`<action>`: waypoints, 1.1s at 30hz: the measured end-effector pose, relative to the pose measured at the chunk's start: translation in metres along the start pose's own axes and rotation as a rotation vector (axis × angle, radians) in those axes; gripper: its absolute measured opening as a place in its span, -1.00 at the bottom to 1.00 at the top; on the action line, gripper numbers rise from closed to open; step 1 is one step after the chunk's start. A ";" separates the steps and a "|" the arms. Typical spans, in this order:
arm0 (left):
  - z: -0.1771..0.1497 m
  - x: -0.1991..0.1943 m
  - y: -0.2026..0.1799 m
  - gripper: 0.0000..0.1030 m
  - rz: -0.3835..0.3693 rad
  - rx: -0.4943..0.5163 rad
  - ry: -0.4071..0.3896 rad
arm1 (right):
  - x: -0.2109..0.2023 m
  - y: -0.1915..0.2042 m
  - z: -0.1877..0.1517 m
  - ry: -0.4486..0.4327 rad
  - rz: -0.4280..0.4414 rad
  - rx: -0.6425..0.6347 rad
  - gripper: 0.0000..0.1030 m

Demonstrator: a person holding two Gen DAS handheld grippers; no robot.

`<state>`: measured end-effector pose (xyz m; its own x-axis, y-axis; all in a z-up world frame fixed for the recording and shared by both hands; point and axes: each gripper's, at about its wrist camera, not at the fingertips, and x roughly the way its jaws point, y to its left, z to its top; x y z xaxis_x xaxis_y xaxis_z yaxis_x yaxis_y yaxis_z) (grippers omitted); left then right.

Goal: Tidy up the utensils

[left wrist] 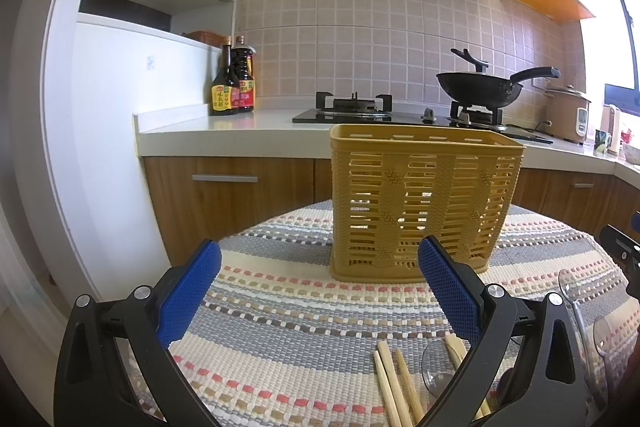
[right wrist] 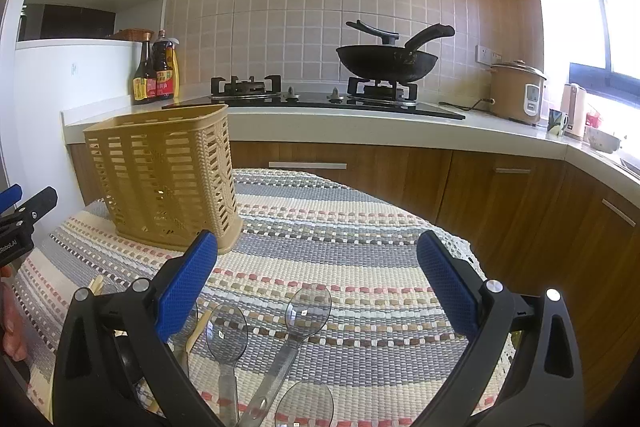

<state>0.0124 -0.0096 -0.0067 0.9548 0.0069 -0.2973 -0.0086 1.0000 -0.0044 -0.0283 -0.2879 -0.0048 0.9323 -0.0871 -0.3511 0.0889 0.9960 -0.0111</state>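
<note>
Wooden chopsticks (left wrist: 394,385): lower ends run off the bottom picture edge in the left wrist view; one stick passes behind the left gripper's right finger (left wrist: 448,297).

Clear plastic spoons (right wrist: 308,307): handles cut by the bottom edge in the right wrist view; the nearest bowl (right wrist: 306,403) shows only in part. A further spoon and a stick sit half hidden behind the right gripper's left finger (right wrist: 186,287).

Yellow slotted basket (left wrist: 420,203): inside not readable through the slots; whether it holds anything cannot be told.

Woven mat (right wrist: 360,251): near edge hidden under the gripper bodies.

Sauce bottle labels (left wrist: 232,95): print too small to read.
</note>
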 end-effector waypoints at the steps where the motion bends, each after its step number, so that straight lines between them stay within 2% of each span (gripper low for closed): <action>1: 0.000 0.000 0.000 0.86 0.000 -0.001 0.000 | 0.000 0.000 0.000 0.003 -0.002 -0.001 0.85; 8: 0.002 0.005 0.004 0.86 -0.022 -0.022 0.030 | 0.013 -0.001 0.003 0.040 -0.050 0.016 0.85; 10: 0.003 0.015 0.012 0.85 -0.106 -0.065 0.114 | 0.023 -0.003 0.005 0.108 -0.050 0.031 0.85; 13: 0.007 0.028 0.022 0.78 -0.178 -0.104 0.244 | 0.036 -0.007 0.008 0.228 -0.007 0.067 0.85; 15: 0.010 0.037 0.028 0.55 -0.238 -0.105 0.353 | 0.044 -0.008 0.011 0.312 0.002 0.055 0.83; 18: 0.010 0.043 0.027 0.44 -0.289 -0.051 0.489 | 0.055 -0.015 0.012 0.421 0.048 0.065 0.61; 20: 0.007 0.047 0.022 0.34 -0.317 -0.001 0.572 | 0.060 -0.018 0.013 0.494 0.067 0.050 0.36; 24: -0.009 0.054 0.010 0.05 -0.356 0.065 0.707 | 0.069 -0.026 0.016 0.630 0.107 0.047 0.23; 28: -0.023 0.054 -0.004 -0.12 -0.350 0.124 0.759 | 0.071 -0.026 0.018 0.704 0.136 0.030 0.09; 30: -0.030 0.055 -0.008 -0.22 -0.333 0.142 0.789 | 0.071 -0.024 0.018 0.719 0.123 0.015 0.09; 33: -0.038 0.056 -0.014 -0.23 -0.301 0.185 0.805 | 0.069 -0.020 0.016 0.734 0.112 -0.014 0.09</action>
<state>0.0550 -0.0238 -0.0597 0.4085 -0.1942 -0.8919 0.3243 0.9442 -0.0571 0.0404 -0.3146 -0.0136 0.4608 0.0465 -0.8863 -0.0020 0.9987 0.0514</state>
